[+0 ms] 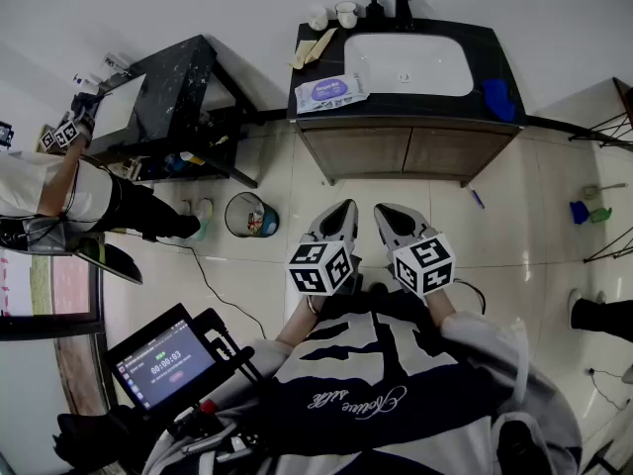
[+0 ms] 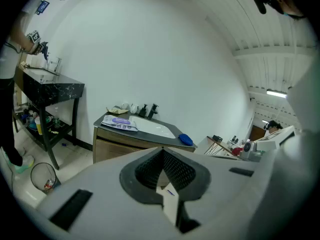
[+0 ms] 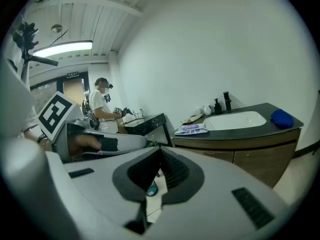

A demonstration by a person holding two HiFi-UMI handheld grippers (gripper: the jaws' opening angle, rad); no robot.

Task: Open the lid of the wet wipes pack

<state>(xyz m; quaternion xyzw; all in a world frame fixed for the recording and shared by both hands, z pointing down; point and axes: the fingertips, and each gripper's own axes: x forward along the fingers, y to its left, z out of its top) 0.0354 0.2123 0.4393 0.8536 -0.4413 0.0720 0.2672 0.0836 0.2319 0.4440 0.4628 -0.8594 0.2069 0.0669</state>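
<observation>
The wipes pack point(image 1: 331, 91) is seen just left of the sink point(image 1: 435, 62), lid unopened. The left gripper point(image 1: 343, 207) and right gripper point(image 1: 382, 210) are clenched on nothing, well apart from the sink. Only the approach seems begun; next, the jaws must be parted at the lid.

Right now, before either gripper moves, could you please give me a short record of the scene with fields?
wet wipes pack: flat on the dark counter, left of the basin; lid not visibly raised
left gripper: shut, empty, over the floor, short of the counter
right gripper: shut, empty, beside the left
blue cloth: counter's right end
bin: on the floor, left of the counter
</observation>
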